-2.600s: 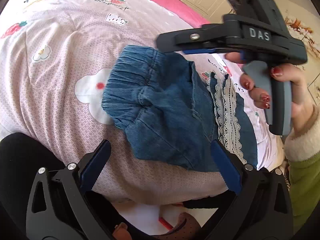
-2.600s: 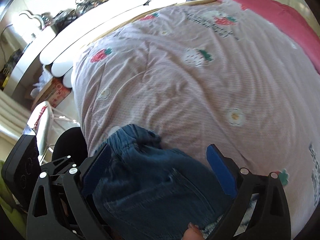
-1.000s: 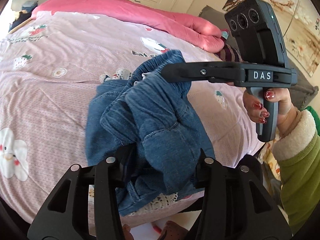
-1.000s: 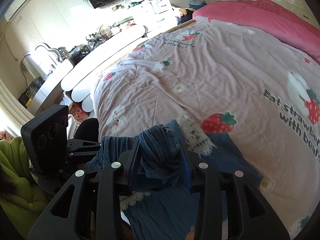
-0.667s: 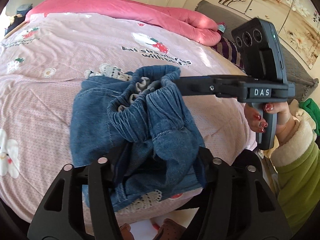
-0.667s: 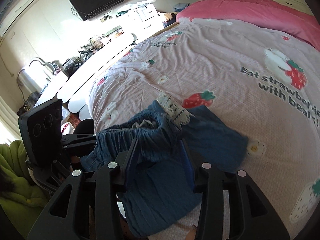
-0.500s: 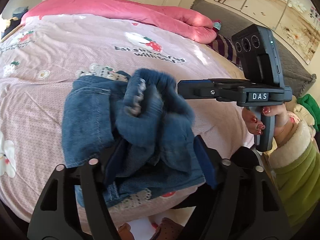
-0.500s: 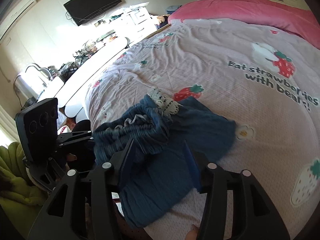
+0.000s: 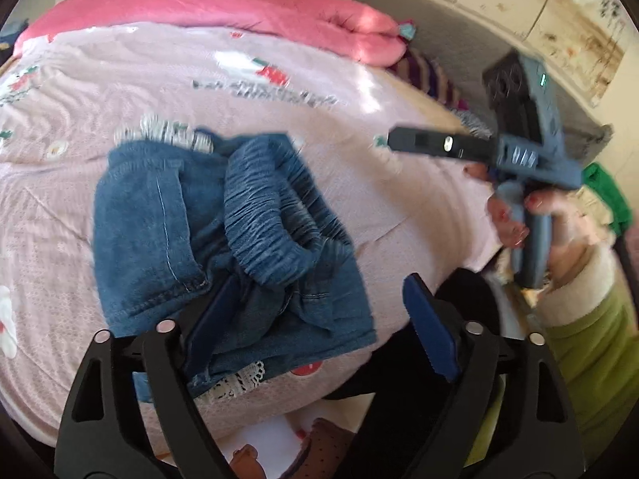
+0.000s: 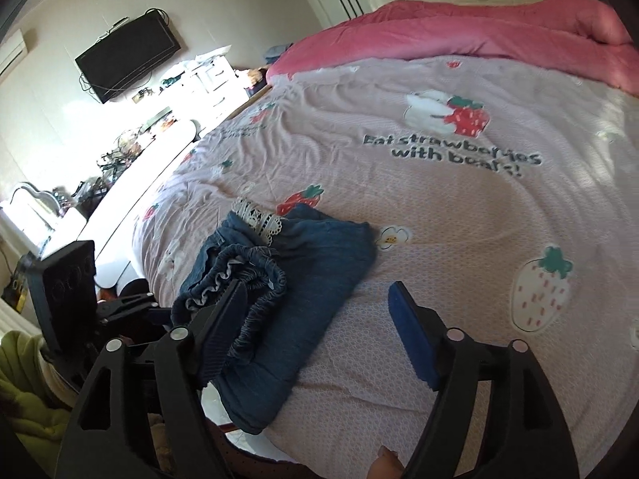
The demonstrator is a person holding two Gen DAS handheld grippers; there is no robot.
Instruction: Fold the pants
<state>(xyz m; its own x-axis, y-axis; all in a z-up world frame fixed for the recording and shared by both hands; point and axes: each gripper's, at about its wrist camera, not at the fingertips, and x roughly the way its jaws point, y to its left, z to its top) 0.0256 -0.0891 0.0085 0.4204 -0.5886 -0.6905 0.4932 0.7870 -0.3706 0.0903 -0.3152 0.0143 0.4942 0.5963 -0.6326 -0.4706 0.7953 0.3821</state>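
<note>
Small blue denim pants point(image 9: 223, 235) with lace trim lie folded in a rumpled pile near the front edge of the pink strawberry-print quilt point(image 9: 279, 92). The elastic waistband point(image 9: 271, 219) rests on top. My left gripper point(image 9: 319, 331) is open just in front of the pile, holding nothing. My right gripper point(image 10: 319, 331) is open and empty, its left finger beside the waistband point(image 10: 247, 275). The pants point(image 10: 303, 279) also show in the right wrist view. Each gripper shows in the other's view.
A pink duvet point(image 9: 223, 16) lies along the far side of the bed. A grey sofa point(image 9: 471, 52) stands at right. A white dresser point(image 10: 131, 167) and wall TV point(image 10: 127, 56) are beyond the bed's left side. The bed edge is just below the pants.
Both grippers held the waistband, carried it forward over the legs, then opened and let go. The pants dropped onto the quilt and both grippers drew back.
</note>
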